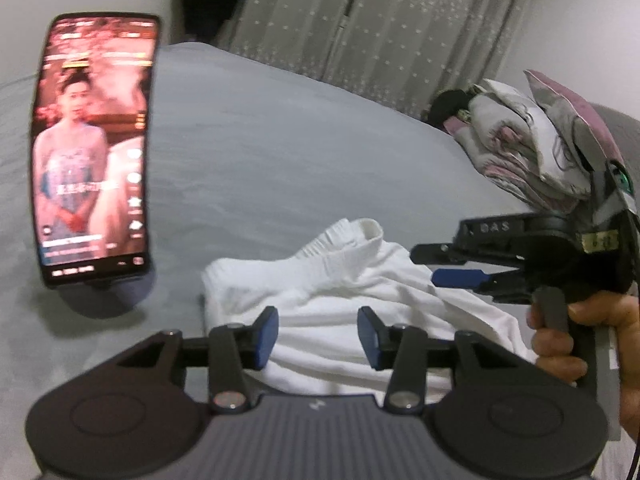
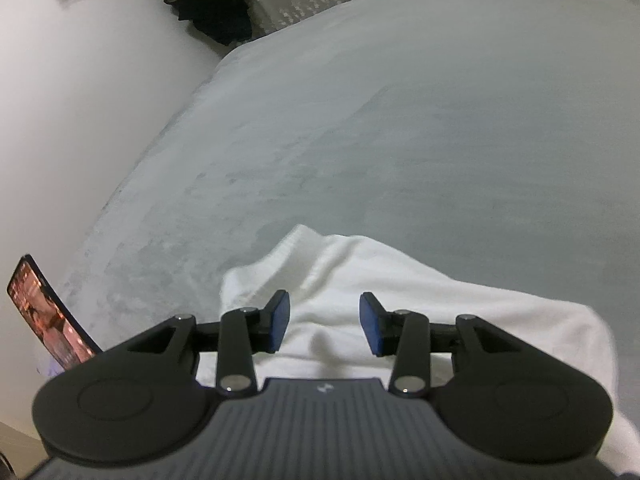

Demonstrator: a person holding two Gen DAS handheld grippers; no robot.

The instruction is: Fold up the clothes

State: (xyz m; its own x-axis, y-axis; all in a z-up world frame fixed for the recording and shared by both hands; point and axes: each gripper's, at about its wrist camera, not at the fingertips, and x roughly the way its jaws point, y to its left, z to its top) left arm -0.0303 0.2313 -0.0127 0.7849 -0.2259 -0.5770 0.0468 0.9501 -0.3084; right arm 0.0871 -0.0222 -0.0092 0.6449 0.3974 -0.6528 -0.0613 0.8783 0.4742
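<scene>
Left gripper (image 1: 318, 336) jaws apart above rumpled white garment (image 1: 340, 292).

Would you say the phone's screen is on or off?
On: the phone stands propped on the bed, its screen lit with a video.

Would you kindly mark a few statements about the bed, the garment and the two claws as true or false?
1. The white garment lies on a grey bed. True.
2. The left claw is clamped on the garment. False: its pads stand apart, gripping nothing.
3. A lit phone stands propped on the bed. True.
4. The right claw holds the phone. False: it is open over the garment.
5. The bedding pile is plain black. False: it is floral, pink and grey.
</scene>
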